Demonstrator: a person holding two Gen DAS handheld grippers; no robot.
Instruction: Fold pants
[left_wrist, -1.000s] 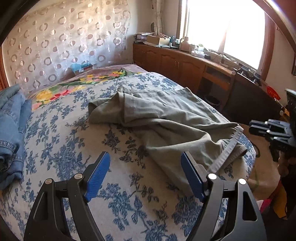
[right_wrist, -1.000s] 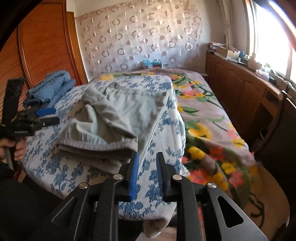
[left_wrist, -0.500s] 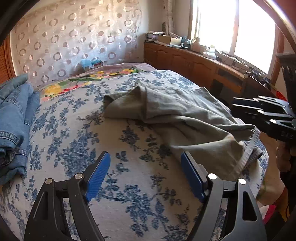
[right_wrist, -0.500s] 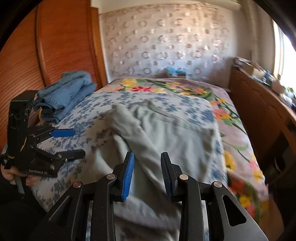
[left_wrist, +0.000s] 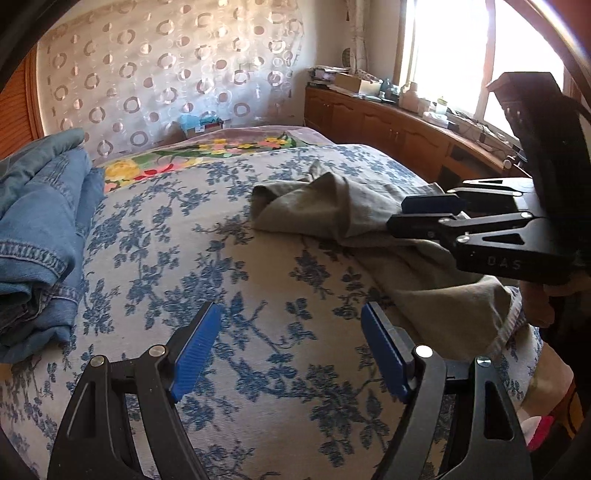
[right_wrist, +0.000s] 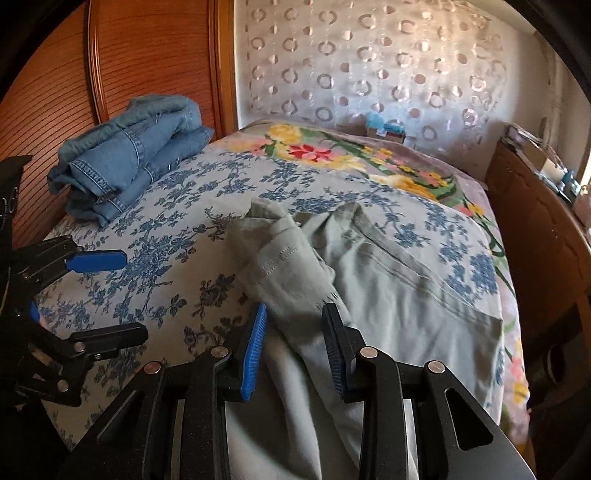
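Olive-grey pants lie crumpled on the blue-flowered bedsheet, one leg folded over toward the left. My right gripper hovers over the near part of the pants. Its jaws are opening, and the cloth lies under the gap with neither pad pressing on it. In the left wrist view the pants lie to the right, and the right gripper reaches in above them. My left gripper stands wide open over bare sheet with nothing between its fingers; the right wrist view has this left gripper at the left edge.
Folded blue jeans sit at the bed's far left by a wooden wardrobe. A bright flowered blanket covers the head end. A wooden cabinet with clutter runs under the window on the right. A hand holds the right gripper.
My right gripper has swung from the bed's edge to above the pants, and its jaws stand wider. The left gripper shifted left, so the pants sit further right in its view.
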